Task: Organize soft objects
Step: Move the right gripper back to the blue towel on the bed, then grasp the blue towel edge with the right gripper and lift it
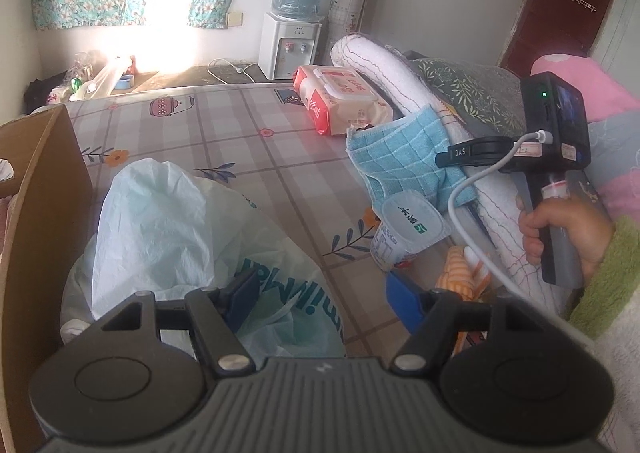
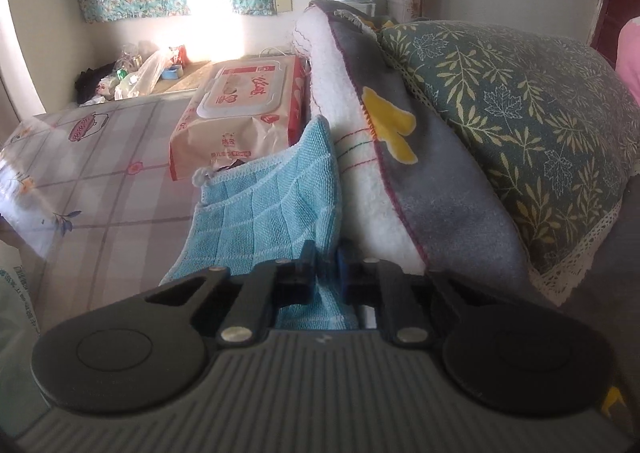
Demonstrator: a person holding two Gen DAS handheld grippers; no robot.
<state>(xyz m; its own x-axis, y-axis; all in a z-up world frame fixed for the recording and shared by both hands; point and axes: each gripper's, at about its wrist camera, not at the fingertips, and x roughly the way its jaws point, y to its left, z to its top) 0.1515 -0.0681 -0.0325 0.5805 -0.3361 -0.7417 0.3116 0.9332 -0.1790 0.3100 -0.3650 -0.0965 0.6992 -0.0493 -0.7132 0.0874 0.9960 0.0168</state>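
Between the fingers of the right gripper point(image 2: 326, 253) sits a fold of the light blue checked cloth point(image 2: 264, 205), pinched tight by jaws drawn almost together. That cloth rises ahead of this claw and leans against the white and grey quilted blanket point(image 2: 372, 157) just to its right. Further right of the claw lies a dark green leaf-patterned pillow point(image 2: 520, 113). Ahead and slightly left of it, touching the cloth's far edge, is a red and white pack of wet wipes point(image 2: 244, 109) on the plaid bedsheet point(image 2: 100, 181).

From the left wrist view, the right gripper's black body is held by a hand point(image 1: 560, 233) in a green fuzzy sleeve point(image 1: 604, 277), with a white cable point(image 1: 476, 213) trailing from it.

The left gripper point(image 1: 324, 293) stands with its blue pads well apart and nothing pressed between them. Its left pad is over a pale green plastic bag point(image 1: 168, 221); whether it touches the film cannot be told. Ahead and right of this claw a white yogurt cup point(image 1: 408, 229) lies tilted, just beside an orange striped soft item point(image 1: 460, 269). Left of the claw stands a brown cardboard box point(image 1: 36, 193).
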